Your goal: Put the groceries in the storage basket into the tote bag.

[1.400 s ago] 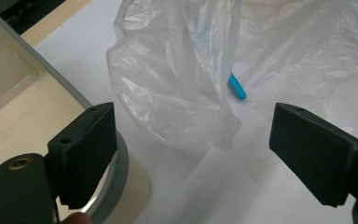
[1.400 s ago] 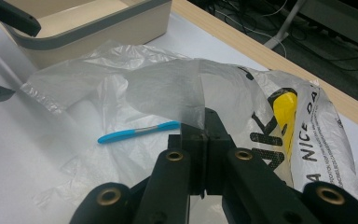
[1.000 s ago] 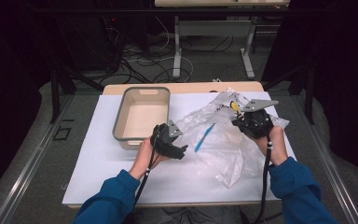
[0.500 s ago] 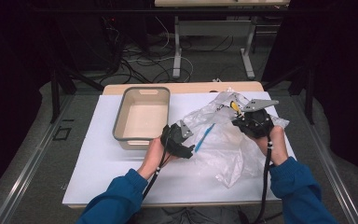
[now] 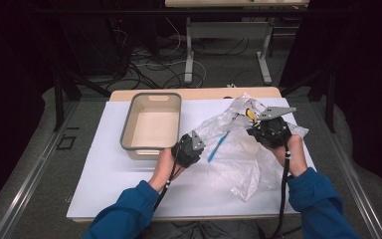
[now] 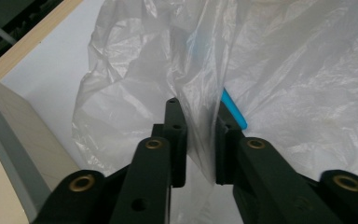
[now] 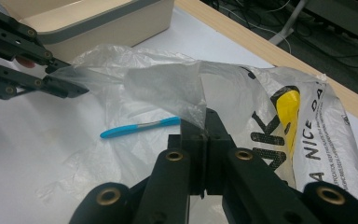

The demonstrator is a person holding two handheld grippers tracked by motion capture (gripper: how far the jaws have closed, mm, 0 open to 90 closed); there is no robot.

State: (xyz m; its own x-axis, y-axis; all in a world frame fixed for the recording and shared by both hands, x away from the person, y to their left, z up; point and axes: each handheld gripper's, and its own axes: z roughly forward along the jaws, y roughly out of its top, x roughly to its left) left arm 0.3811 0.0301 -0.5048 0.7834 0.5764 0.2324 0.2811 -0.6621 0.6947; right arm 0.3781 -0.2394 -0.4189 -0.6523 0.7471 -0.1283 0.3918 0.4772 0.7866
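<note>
A crumpled clear plastic bag (image 5: pixel 238 149) with yellow and black print lies on the white mat. My right gripper (image 5: pixel 252 127) is shut on a raised fold of it, and the right gripper view shows the film pinched between the closed jaws (image 7: pixel 204 122). My left gripper (image 5: pixel 198 141) is at the bag's left edge. In the left gripper view a sheet of the film (image 6: pixel 200 70) hangs in the narrow gap of my left gripper (image 6: pixel 198 116), whose jaws stand a little apart. A slim blue stick (image 5: pixel 218 146) lies on the mat, seen through the bag (image 7: pixel 140 127).
A beige bin with a grey rim (image 5: pixel 149 95) stands empty just left of the left gripper. The white mat (image 5: pixel 114 189) covers a wooden table whose far edge (image 5: pixel 204 92) runs behind the bag. Cables and table legs lie on the floor beyond.
The left gripper has moved right from beside the bin's front corner to the bag's edge, with film now between its jaws. The right gripper has held still, keeping the fold up.
</note>
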